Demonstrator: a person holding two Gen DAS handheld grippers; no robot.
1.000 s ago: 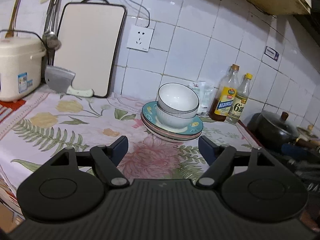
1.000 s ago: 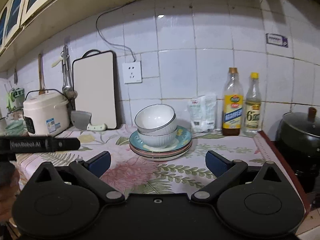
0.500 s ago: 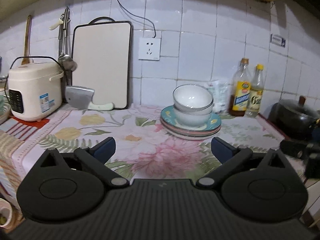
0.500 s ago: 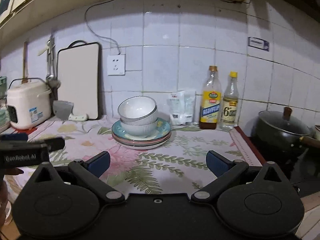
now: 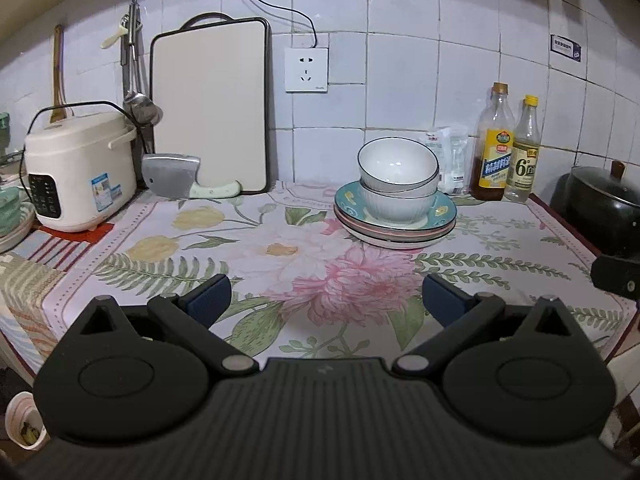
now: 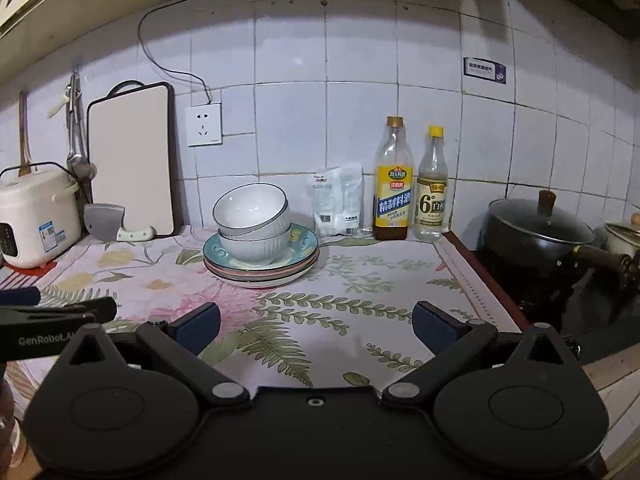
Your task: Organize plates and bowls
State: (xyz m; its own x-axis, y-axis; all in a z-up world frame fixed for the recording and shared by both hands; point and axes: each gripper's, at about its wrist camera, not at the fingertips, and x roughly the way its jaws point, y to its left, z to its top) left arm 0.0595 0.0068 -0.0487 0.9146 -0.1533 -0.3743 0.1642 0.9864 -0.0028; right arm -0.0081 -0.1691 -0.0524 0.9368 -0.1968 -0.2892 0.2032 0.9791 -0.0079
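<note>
Left wrist view: left hand-held gripper spread wide and empty, right hand-held gripper likewise. Two nested bowls crown the plate stack mid-desk. Stacking looks finished; any next move means reaching forward.

Two bowls (nested) sit on stacked plates.

Both tools spread wide, empty.
Left tool and right tool level, side by side (blue pads apart).
</note>
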